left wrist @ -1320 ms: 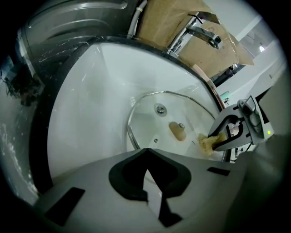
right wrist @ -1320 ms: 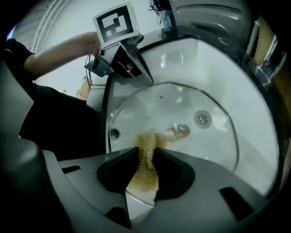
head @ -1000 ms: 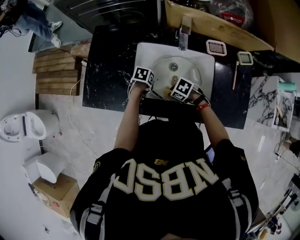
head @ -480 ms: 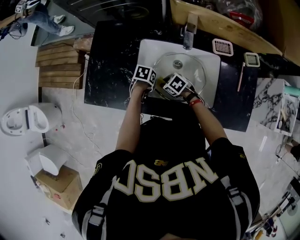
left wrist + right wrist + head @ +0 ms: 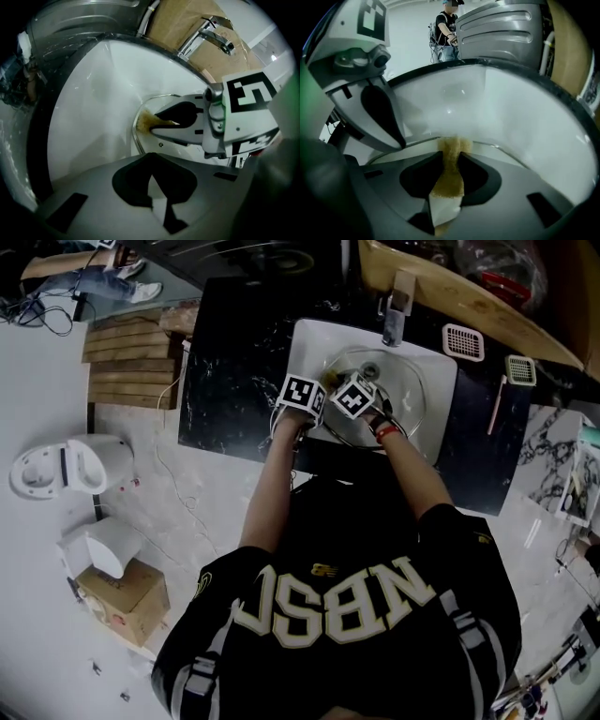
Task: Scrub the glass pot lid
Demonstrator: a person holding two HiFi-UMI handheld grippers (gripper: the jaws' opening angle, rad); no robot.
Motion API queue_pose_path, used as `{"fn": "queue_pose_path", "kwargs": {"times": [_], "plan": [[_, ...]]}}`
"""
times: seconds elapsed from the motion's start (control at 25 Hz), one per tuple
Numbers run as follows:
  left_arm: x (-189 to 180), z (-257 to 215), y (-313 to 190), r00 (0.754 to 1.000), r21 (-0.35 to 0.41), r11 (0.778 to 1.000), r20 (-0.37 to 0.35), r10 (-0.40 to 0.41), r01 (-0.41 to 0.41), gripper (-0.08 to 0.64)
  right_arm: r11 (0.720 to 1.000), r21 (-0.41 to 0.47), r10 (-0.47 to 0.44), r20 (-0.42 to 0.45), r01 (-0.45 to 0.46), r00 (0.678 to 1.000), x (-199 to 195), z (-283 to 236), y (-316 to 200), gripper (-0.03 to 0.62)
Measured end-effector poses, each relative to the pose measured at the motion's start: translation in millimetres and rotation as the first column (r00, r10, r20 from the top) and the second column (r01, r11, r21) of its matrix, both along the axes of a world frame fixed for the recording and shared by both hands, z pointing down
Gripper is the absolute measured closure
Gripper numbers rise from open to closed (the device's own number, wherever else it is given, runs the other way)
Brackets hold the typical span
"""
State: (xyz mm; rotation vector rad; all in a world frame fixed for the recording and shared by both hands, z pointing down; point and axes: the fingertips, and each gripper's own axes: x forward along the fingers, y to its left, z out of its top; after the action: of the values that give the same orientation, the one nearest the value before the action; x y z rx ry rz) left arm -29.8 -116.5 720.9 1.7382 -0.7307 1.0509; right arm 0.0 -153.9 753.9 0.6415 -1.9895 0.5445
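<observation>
Counter of black marble runs across the upper middle of the head view, with a white sink set into it and a tap at the sink's top edge. A round glass lid lies inside the sink, below the tap. A person in a dark jersey stands at the bottom of the frame, both arms stretched up toward the lid's left part, where the two marker cubes sit just beside each other. The left gripper has its jaws pressed together on the lid's metal rim at the lid's left edge. The right gripper pinches a tan sponge between its jaws, and the sponge's far end touches the lid at its rim, close to the left gripper's tip. In the left gripper view the sponge shows as a brown patch on the glass in the middle of the frame. Two small slotted trays rest on the counter right of the sink.
</observation>
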Motion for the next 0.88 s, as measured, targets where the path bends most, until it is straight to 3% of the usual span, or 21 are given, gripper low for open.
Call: {"fn": "queue_pose_path", "kwargs": {"times": [0.16,0.44,0.64,0.88], "plan": [[0,0,0,1.000,0.006,1.000,0.007,-0.001,0.001,0.548,1.000,0.023,-0.009,-0.043,0.010,0.999,11,5,-21,0.468],[8,2,4,0.999,0.009,1.000,0.016,0.028,-0.028,0.548,0.996,0.083,0.049,-0.177,-0.035,0.983,68,14,-42,0.468],[9,4,5,0.999,0.011,1.000,0.021,0.029,-0.029,0.548,0.994,0.103,0.051,-0.298,-0.022,0.953,110,12,-42,0.471],[9,5,4,0.999,0.012,1.000,0.020,0.029,-0.029,0.548,0.998,0.056,0.026,-0.449,-0.001,0.893,160,0,-25,0.477]]}}
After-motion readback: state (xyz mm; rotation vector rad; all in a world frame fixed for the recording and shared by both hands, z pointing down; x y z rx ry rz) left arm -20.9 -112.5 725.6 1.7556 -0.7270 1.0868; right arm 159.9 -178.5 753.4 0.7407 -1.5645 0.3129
